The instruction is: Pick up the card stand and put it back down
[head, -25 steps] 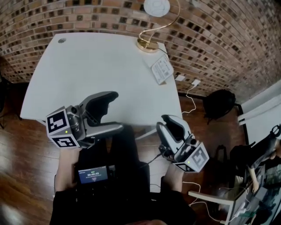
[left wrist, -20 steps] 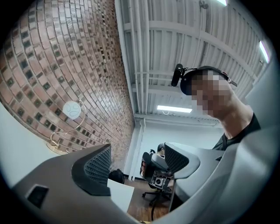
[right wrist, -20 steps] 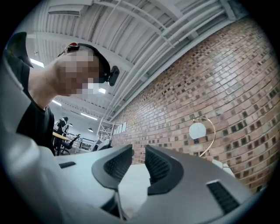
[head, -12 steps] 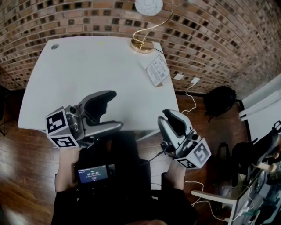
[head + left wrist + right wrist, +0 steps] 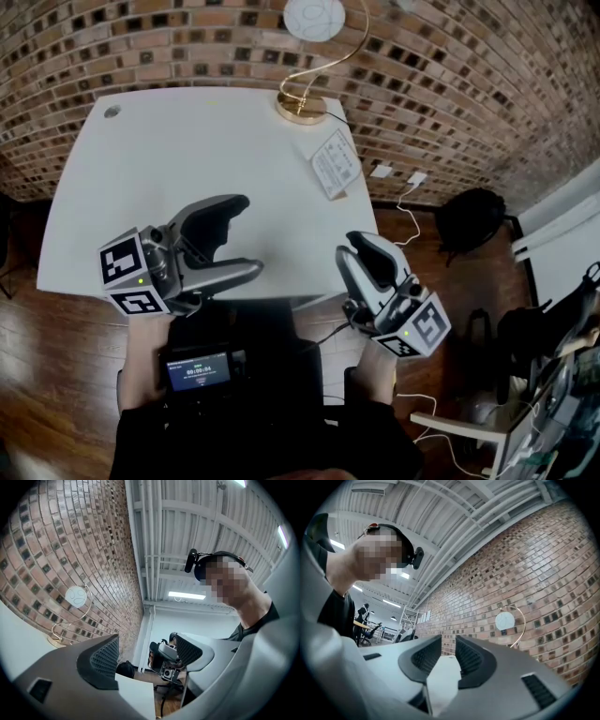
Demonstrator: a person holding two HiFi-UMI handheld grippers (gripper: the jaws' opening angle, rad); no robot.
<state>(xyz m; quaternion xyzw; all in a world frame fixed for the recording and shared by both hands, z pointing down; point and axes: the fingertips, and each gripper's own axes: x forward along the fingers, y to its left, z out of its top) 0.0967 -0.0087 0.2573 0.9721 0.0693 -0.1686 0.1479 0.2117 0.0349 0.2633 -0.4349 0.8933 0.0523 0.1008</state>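
Card stand [image 5: 336,165] sits on white worktop [image 5: 169,159] at far right edge, tilted, just beside lamp [image 5: 302,106] with gold base. Both grippers at near edge, well apart from card stand. Left gripper [image 5: 239,236]: jaws wide apart, nothing between. Right gripper [image 5: 359,251] at near right corner, card stand ahead of it: jaws narrowly apart, empty.

The grey left gripper [image 5: 239,236] and right gripper [image 5: 358,251] have black-ribbed jaws and black-and-white marker cubes [image 5: 131,274].
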